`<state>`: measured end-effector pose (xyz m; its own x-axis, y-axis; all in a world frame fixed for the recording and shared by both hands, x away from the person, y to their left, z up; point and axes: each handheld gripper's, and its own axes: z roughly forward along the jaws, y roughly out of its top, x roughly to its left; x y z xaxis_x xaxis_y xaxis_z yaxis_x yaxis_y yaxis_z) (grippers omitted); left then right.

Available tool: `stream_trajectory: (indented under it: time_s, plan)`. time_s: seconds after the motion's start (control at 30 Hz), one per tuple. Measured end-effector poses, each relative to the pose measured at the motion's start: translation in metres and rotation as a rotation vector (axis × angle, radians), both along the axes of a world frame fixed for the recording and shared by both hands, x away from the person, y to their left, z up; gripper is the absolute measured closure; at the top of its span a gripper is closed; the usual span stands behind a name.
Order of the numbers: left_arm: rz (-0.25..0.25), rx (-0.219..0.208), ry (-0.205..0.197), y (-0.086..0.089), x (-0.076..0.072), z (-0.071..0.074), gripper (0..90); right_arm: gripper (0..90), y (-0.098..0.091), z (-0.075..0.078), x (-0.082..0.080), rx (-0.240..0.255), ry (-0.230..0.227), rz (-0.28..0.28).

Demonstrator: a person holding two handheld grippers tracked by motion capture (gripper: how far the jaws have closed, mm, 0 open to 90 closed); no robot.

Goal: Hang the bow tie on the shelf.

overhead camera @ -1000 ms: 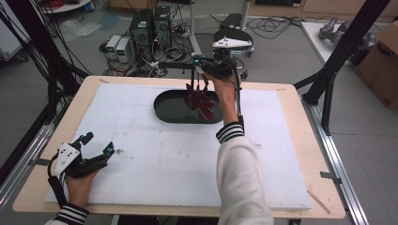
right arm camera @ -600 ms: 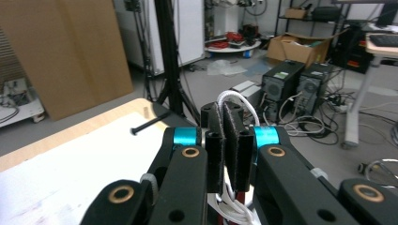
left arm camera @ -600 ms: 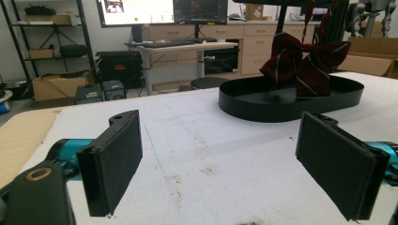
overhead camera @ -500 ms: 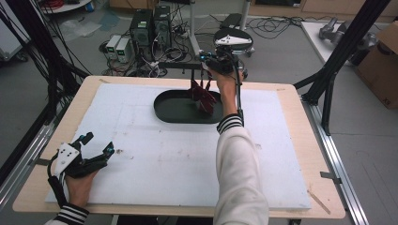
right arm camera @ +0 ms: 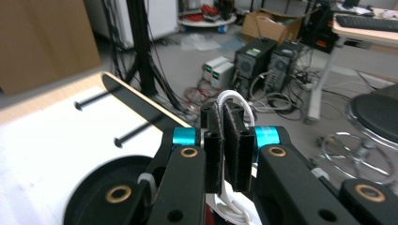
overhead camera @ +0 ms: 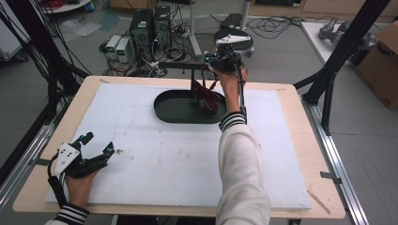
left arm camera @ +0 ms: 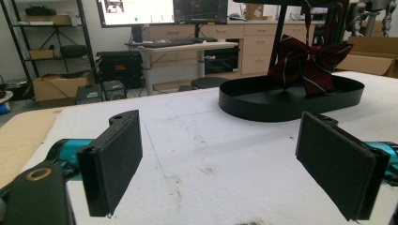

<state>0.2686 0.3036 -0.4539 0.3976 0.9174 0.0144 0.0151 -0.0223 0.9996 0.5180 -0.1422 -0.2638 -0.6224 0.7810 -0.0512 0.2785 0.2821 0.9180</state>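
Observation:
A dark red striped bow (overhead camera: 206,96) hangs over the black oval tray (overhead camera: 165,112) at the far middle of the white board. Its white cord loop (right arm camera: 230,96) is pinched between the jaws of my right gripper (right arm camera: 228,145), which is held high above the tray's far edge (overhead camera: 220,58). In the left gripper view the bow (left arm camera: 307,65) dangles with its lower end in the tray (left arm camera: 281,105). My left gripper (overhead camera: 97,143) rests on the board at the front left, wide open, with nothing between its pads (left arm camera: 115,161).
A black T-shaped stand (overhead camera: 193,75) rises from the tray beside the bow. The white board (overhead camera: 164,168) lies on a wooden table with black frame posts at both sides. Computers and cables sit on the floor beyond the far edge.
My right gripper has risen and moved toward the far edge, drawing the bow up out of the tray. The left gripper has stayed still.

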Motion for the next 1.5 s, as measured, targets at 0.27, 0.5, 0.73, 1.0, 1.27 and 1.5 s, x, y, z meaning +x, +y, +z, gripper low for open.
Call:
stream_trajectory:
  time_s: [0.27,0.5,0.73,1.0,1.27,1.5]
  plan:
    - [0.001,0.003,-0.002,0.000,0.000,0.000,15.3,78.9,-0.001,-0.001,-0.001,-0.140,0.015,-0.024]
    - [0.001,0.004,0.003,0.000,0.000,0.000,15.3,65.1,-0.004,0.000,-0.006,-0.222,0.008,-0.043]
    - [0.004,0.005,0.001,0.000,0.000,0.000,15.3,17.3,-0.017,0.001,-0.023,-0.111,-0.061,-0.063]
    - [0.007,0.008,-0.005,-0.001,-0.001,0.000,15.3,0.3,-0.049,-0.001,-0.066,0.078,-0.059,0.027]
    - [0.002,-0.006,-0.038,0.001,-0.004,-0.001,15.2,0.4,-0.083,-0.027,-0.151,0.108,-0.164,0.020]
    - [0.001,-0.005,-0.035,0.001,-0.003,-0.001,15.2,0.4,-0.108,-0.083,-0.227,0.129,-0.231,-0.069]
